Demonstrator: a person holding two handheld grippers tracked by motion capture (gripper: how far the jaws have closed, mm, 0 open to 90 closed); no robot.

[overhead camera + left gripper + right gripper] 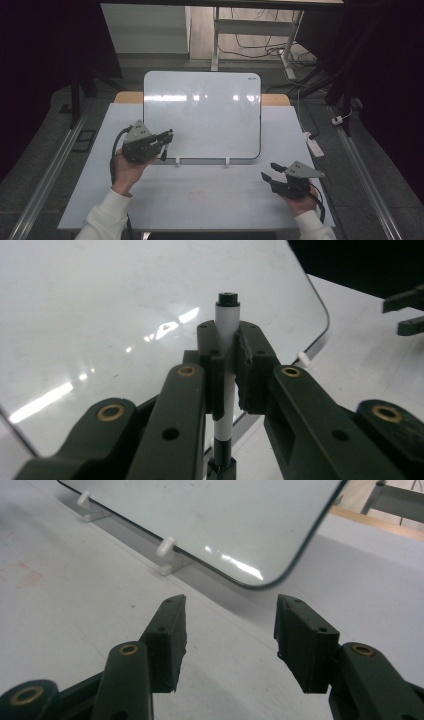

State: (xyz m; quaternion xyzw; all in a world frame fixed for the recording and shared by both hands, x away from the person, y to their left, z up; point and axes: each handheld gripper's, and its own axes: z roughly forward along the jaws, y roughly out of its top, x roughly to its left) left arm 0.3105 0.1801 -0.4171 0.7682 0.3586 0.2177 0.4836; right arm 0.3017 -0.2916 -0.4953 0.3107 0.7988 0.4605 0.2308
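Glossy white rounded-corner whiteboard (202, 115) leans on small white pegs (166, 546); a hard push could knock it off them. Left gripper (229, 365) clamps a white black-tipped marker (227, 315) over the board's lower left; tilted, the marker may slip. Right gripper (230, 635) hangs empty, jaws apart.

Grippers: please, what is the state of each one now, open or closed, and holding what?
Left gripper: closed on a white marker.
Right gripper: open, nothing between its jaws.
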